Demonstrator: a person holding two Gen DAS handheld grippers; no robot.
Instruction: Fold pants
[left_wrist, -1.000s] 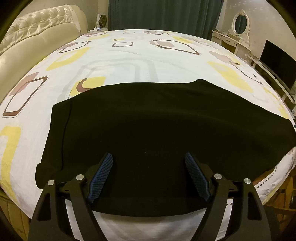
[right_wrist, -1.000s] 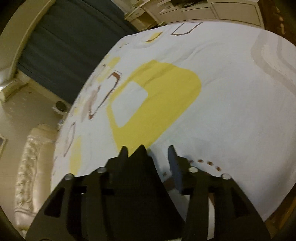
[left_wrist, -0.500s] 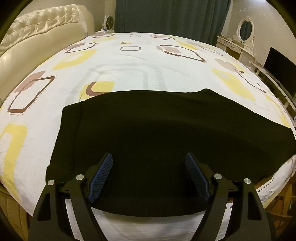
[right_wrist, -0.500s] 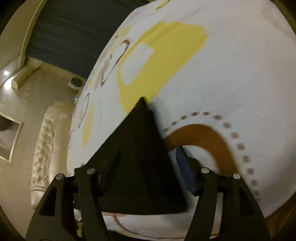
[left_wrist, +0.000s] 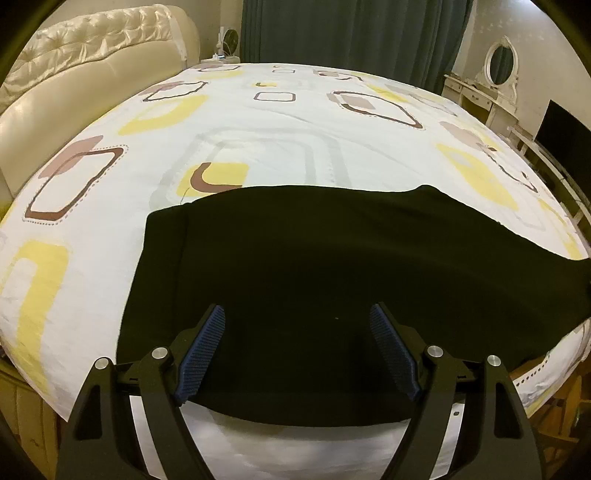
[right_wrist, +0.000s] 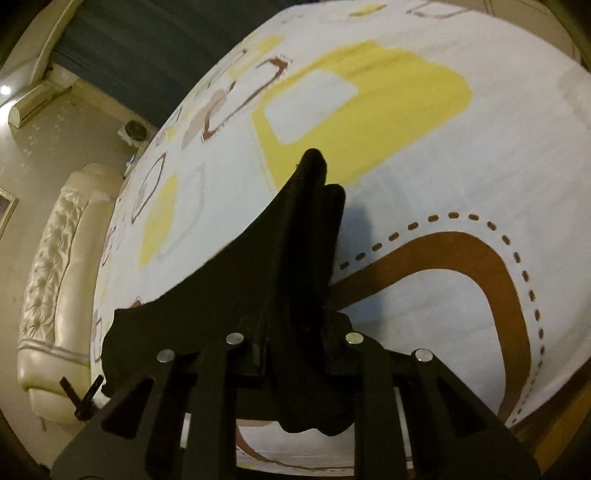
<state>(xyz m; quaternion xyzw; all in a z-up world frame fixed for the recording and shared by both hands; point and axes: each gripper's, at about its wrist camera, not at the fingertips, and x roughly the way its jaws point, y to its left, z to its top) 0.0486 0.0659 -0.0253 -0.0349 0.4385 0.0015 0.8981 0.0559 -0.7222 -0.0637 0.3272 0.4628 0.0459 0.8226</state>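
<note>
Black pants (left_wrist: 332, 266) lie spread across the near part of the bed, running from the left to the right edge in the left wrist view. My left gripper (left_wrist: 297, 347) is open, its blue-padded fingers (left_wrist: 201, 345) hovering over the near edge of the pants, holding nothing. In the right wrist view my right gripper (right_wrist: 314, 229) is shut on an end of the pants (right_wrist: 221, 295), pinching a raised ridge of black cloth between its fingers above the sheet.
The bed has a white sheet (left_wrist: 280, 147) with yellow, brown and grey shapes. A cream tufted headboard (left_wrist: 88, 81) stands at the left. Dark curtains (left_wrist: 351, 33), a dressing table with mirror (left_wrist: 495, 77) and a dark screen (left_wrist: 565, 133) lie beyond and to the right.
My right gripper has closed on the end of the pants and lifted the cloth into a ridge. The left gripper has drifted left and back, staying open.
</note>
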